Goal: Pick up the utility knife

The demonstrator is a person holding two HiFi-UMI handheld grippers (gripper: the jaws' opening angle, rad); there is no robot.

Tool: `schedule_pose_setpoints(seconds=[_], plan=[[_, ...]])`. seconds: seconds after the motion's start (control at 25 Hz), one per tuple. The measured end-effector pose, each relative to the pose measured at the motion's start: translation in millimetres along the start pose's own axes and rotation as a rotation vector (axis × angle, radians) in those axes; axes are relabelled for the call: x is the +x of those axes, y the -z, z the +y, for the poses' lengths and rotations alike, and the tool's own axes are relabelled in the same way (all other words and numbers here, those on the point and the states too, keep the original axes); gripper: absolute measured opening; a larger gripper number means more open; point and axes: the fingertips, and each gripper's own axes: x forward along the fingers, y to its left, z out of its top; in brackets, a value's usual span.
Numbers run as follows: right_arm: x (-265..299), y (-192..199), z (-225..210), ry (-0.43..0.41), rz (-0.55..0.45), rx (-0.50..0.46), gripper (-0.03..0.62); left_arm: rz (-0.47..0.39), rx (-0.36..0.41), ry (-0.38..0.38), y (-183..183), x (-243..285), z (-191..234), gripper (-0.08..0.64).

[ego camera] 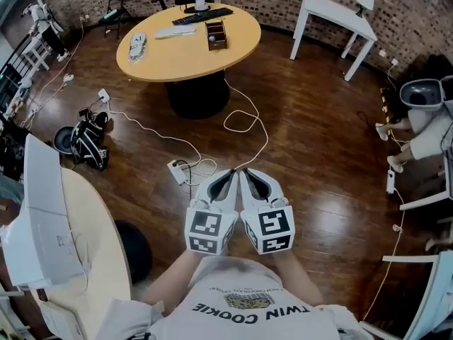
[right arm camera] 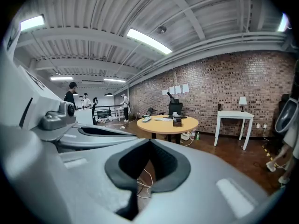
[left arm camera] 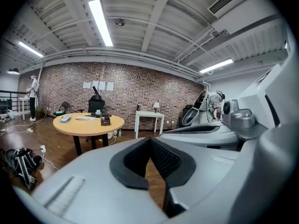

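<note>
Both grippers are held close side by side above the wooden floor, low in the head view. My left gripper (ego camera: 228, 178) is shut with nothing in it, and so is my right gripper (ego camera: 249, 178). In the left gripper view the left gripper (left arm camera: 150, 143) has its dark pads closed to a point. The right gripper (right arm camera: 149, 144) looks the same in its own view. Both point toward a round wooden table (ego camera: 184, 61) some way off. On it lie a black keyboard (ego camera: 202, 15), a small brown box (ego camera: 216, 34) and pale flat items (ego camera: 175, 31). I cannot make out a utility knife at this distance.
White cables (ego camera: 241, 122) and a power strip (ego camera: 177, 170) lie on the floor between me and the round table. A black bag (ego camera: 88, 144) sits to the left. A curved pale desk (ego camera: 81, 239) is at my near left. A white table (ego camera: 333, 13) stands by the brick wall.
</note>
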Motion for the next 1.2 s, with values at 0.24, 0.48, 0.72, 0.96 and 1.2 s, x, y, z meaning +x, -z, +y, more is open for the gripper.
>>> schedule_pose_setpoints(seconds=[0.24,0.48,0.72,0.96,1.2], plan=[[58,-22,-2,0.022,0.011,-0.001,0.000,-0.011,0.005,0.025,-19,28,54,0.008],[111,-35,3,0.021,0.015,-0.007,0.000,-0.009,-0.006,0.036,-25,51,101,0.008],[146,-41,-6,0.027,0.022,-0.008,0.000,0.001,-0.015,0.043,-28,75,128,0.007],[172,-44,-23,0.024,0.022,0.004,0.000,0.005,-0.006,0.043,-33,101,142,0.007],[208,-48,-53,-0.009,0.016,0.007,0.000,0.011,-0.011,0.010,-38,146,159,0.007]])
